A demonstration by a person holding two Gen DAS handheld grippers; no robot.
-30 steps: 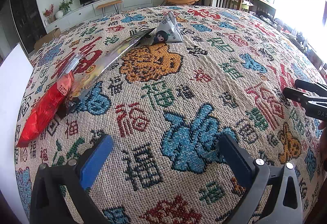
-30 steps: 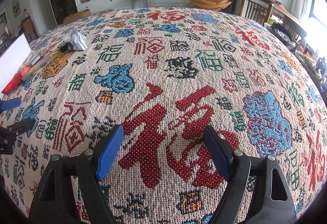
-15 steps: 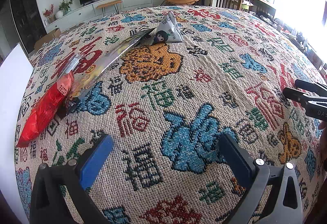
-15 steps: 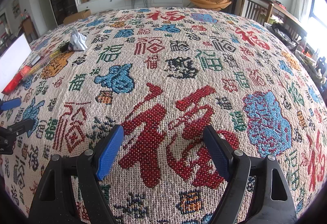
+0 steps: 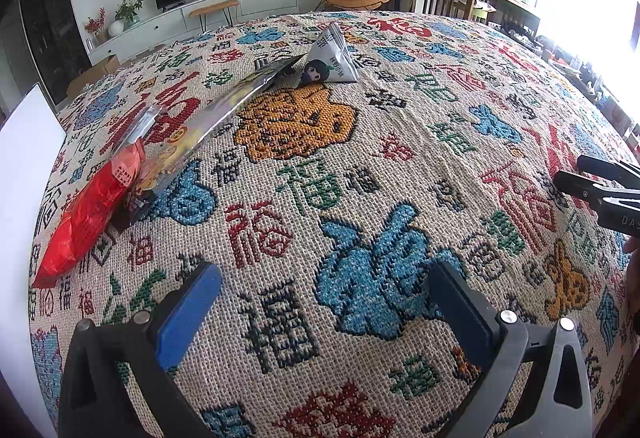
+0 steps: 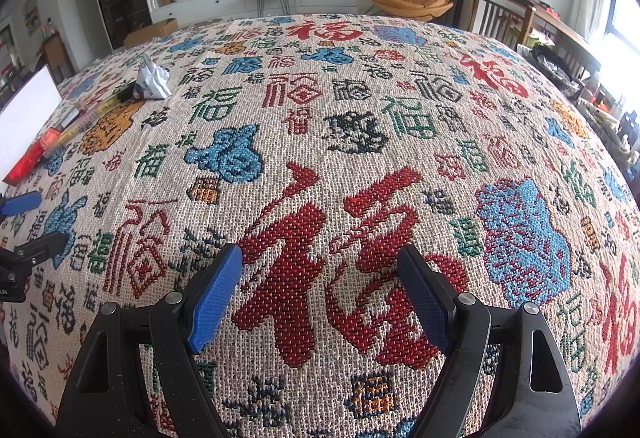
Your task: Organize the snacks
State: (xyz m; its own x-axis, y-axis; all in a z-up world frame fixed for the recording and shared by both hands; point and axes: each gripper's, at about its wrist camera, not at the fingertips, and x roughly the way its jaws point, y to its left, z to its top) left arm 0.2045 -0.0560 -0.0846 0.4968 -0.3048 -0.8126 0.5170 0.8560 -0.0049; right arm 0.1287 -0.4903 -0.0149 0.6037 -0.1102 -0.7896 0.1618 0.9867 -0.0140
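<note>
Three snacks lie on the patterned tablecloth [image 5: 400, 142]. A red packet [image 5: 92, 210] lies at the left edge, a long silver and yellow packet [image 5: 224, 110] runs diagonally behind it, and a white triangular packet [image 5: 330, 60] sits at its far end. They show small at the left of the right wrist view: the red packet [image 6: 34, 154], the long packet [image 6: 86, 118] and the white packet [image 6: 152, 82]. My left gripper [image 5: 324, 298] is open and empty, well short of the snacks. My right gripper [image 6: 320, 290] is open and empty over the bare cloth.
A white board [image 5: 20, 174] stands along the table's left edge. The right gripper's fingers [image 5: 600, 186] show at the right of the left wrist view. Chairs and a wooden table [image 6: 520, 14] stand beyond the far right edge.
</note>
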